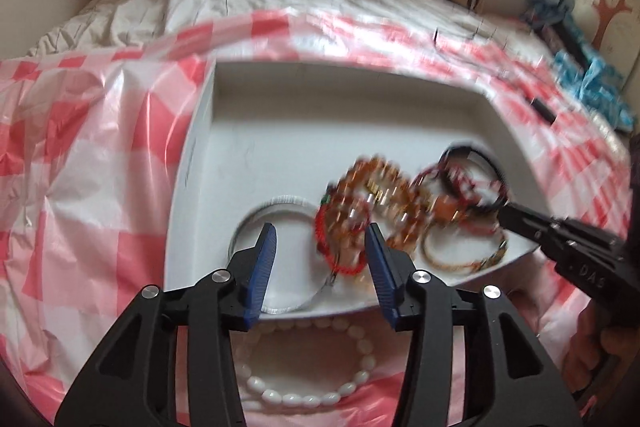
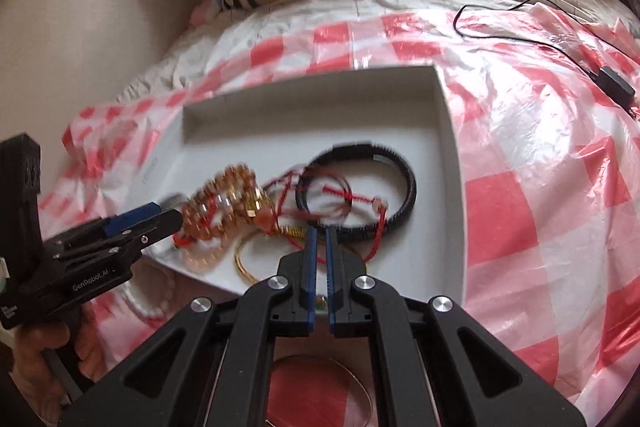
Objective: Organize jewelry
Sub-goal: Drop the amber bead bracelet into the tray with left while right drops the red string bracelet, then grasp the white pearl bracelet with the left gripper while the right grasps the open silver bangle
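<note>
Sorting bracelets into the white tray (image 1: 208,155) on the bed, which is covered by a red-and-white checked plastic sheet (image 1: 80,155). Left tongs (image 1: 320,247) are released, nothing between the blue pads, hovering over the tray's 6 o'clock edge, above the red beaded bracelet (image 1: 340,267) and the thin silver bangle (image 1: 256,215) at its 9 o'clock. Right tongs (image 2: 320,251) are clenched nearly flat; a thin red cord bracelet (image 2: 344,195) runs down to their tips and seems pinched there, but blur makes that unsure. Pile sits in the tray's near half: amber bead bracelets (image 2: 224,203) at centre, gold bangle (image 2: 244,259) at 6 o'clock of them, black leather bracelet (image 2: 400,187) at 3 o'clock. White pearl bracelet (image 1: 312,387) lies outside the tray on the sheet, under the left tongs. Another thin bangle (image 2: 320,379) also lies outside, beneath the right tongs.

Judgement: step is pulling one piece free of the tangle. To do it well, lift the cord slowly toward 12 o'clock into the empty far half; use the left tongs to pin the amber beads so they don't drag along. Cord snagging on the black bracelet is the likely snag.
</note>
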